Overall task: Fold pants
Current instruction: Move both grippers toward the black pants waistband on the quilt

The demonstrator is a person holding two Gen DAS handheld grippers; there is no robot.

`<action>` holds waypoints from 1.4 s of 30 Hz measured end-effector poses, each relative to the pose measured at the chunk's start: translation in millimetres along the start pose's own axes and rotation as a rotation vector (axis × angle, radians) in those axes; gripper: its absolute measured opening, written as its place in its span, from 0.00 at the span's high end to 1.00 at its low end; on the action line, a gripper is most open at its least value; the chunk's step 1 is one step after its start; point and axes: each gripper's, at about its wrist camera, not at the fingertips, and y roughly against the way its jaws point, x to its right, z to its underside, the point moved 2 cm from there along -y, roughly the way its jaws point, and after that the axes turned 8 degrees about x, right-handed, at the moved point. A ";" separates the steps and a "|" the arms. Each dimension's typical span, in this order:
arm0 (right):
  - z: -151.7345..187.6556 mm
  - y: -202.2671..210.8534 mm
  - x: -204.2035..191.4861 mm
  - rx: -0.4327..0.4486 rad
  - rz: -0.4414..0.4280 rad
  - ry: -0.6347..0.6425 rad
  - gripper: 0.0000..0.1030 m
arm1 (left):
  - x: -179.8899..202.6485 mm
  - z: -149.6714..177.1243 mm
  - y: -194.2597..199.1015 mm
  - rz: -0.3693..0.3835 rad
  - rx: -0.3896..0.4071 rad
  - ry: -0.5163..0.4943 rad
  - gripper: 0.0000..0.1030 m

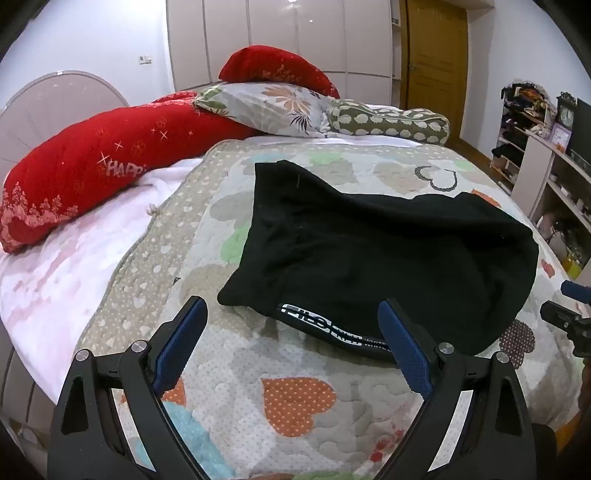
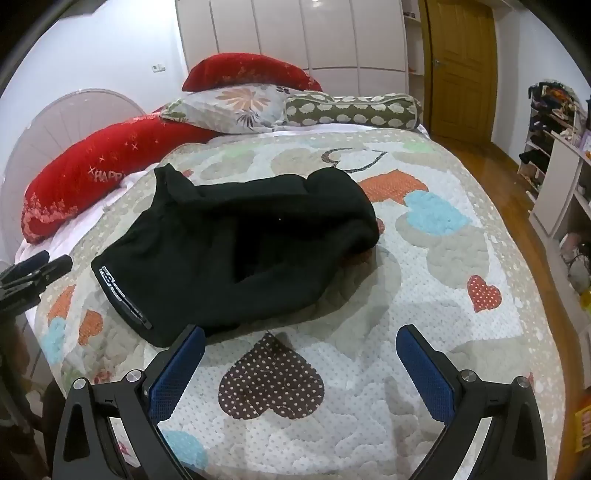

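The black pants [image 1: 376, 251] lie folded into a compact bundle on the heart-patterned quilt [image 1: 295, 398]; a white printed logo strip [image 1: 325, 328] runs along the near edge. They also show in the right wrist view [image 2: 236, 251]. My left gripper [image 1: 291, 314] is open and empty, hovering just in front of the logo edge. My right gripper [image 2: 301, 336] is open and empty, over the quilt [image 2: 424, 295] to the right of the bundle's near corner. Each gripper shows at the edge of the other's view: the right one [image 1: 569, 317] and the left one [image 2: 33, 273].
Red pillows [image 1: 92, 173], a floral pillow [image 1: 269, 107] and a green bolster [image 1: 388, 123] lie at the head of the bed. White wardrobes [image 2: 295, 33] and a wooden door [image 2: 461, 70] stand behind. Cluttered shelves [image 2: 561, 158] line the right wall, across wood floor.
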 end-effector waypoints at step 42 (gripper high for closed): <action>-19.8 -39.5 -31.2 -0.038 -0.059 0.021 0.00 | -5.0 8.6 -32.2 0.049 -0.071 0.064 0.09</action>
